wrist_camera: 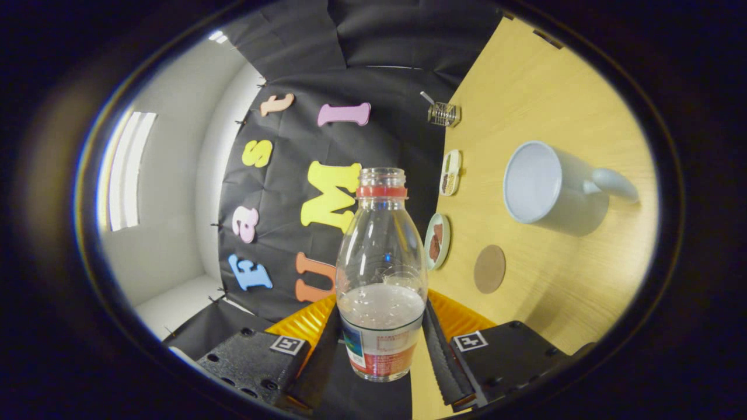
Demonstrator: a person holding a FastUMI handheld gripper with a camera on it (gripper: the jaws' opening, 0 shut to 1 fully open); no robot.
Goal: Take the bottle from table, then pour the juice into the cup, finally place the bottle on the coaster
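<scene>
Bottle [381, 274] clamped between jaws, gripper [382, 344] rolled sideways, cup [551, 189] beyond.

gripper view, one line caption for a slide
Gripper shut on an uncapped bottle, tilted toward the cup and coaster.

**Booth surroundings**

Black cloth wall [373, 105], creased, pinned along its edge beside a white wall [175, 221]. Bright window [125, 169] in the white wall gives daylight; a small light [219, 37] glows above. Pale wood-grain table [554, 116] meets the cloth; the whole scene looks tilted sideways.
</scene>
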